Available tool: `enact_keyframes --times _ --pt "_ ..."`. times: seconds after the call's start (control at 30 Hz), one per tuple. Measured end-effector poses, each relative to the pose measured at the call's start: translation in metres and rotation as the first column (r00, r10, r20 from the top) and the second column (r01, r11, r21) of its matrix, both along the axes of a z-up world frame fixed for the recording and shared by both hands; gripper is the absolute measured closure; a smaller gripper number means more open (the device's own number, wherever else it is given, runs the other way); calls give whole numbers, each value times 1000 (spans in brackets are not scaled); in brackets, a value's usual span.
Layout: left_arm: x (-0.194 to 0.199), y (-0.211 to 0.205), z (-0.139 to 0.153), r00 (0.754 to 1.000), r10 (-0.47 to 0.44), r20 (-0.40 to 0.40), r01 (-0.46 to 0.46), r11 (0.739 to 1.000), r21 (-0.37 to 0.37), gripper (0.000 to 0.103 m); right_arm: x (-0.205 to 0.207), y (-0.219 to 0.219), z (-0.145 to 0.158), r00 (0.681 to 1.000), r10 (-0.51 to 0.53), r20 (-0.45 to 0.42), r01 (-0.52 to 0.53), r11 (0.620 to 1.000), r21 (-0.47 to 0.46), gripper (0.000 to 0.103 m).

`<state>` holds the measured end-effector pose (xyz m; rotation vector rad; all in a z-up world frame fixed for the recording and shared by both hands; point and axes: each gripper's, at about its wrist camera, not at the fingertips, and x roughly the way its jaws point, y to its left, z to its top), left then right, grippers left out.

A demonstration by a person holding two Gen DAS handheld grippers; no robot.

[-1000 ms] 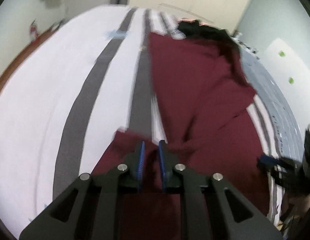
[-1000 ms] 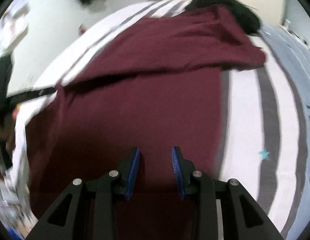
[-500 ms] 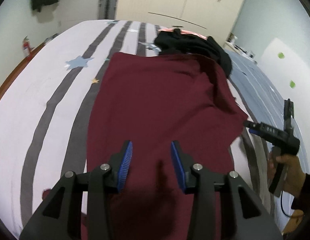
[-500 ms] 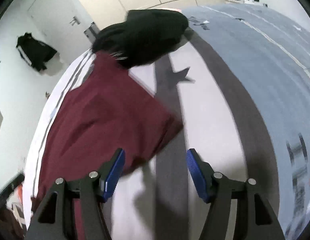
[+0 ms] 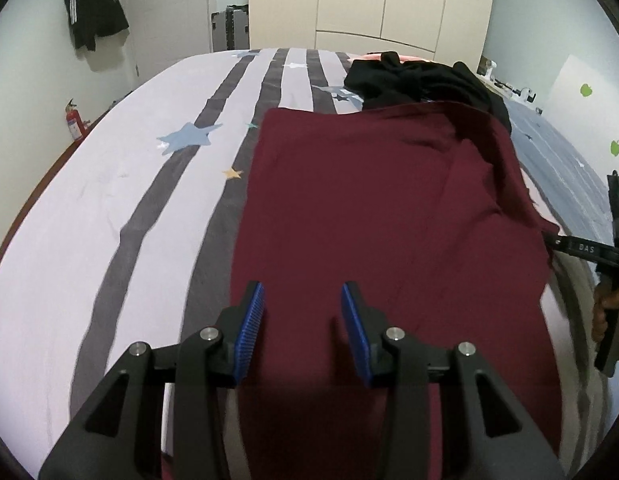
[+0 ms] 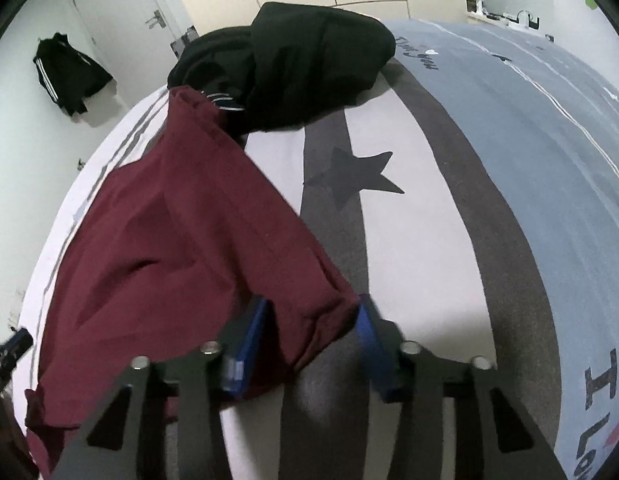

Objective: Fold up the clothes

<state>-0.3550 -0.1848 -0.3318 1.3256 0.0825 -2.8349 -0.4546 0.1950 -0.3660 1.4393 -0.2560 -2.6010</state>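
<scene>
Closing right gripper (image 6: 311,344) on the maroon shirt (image 5: 373,216) corner, cloth between jaws, pads not yet pinching; left gripper (image 5: 302,336) hovers part-open, empty, over shirt's near hem, ready to fold.

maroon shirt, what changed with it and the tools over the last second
The left tool let go of the maroon shirt, which now lies spread flat on the bed. The right tool swung over to the shirt's right corner and is closing around it. The black clothes stayed piled.

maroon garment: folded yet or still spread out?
Spread, not folded: the maroon garment lies as one flat sheet on the bed; only its sleeve corner sits between the closing right gripper jaws.
</scene>
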Motion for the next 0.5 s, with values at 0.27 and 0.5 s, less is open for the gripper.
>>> enact_keyframes --times 0.27,0.5 --pt "-23 -46 3 998 55 3 -56 998 20 65 -6 -31 38 998 42 -55 -40 998 42 92" --pt "-40 -107 5 997 81 15 -81 996 21 65 -51 -131 92 979 151 -135 -150 988 23 92"
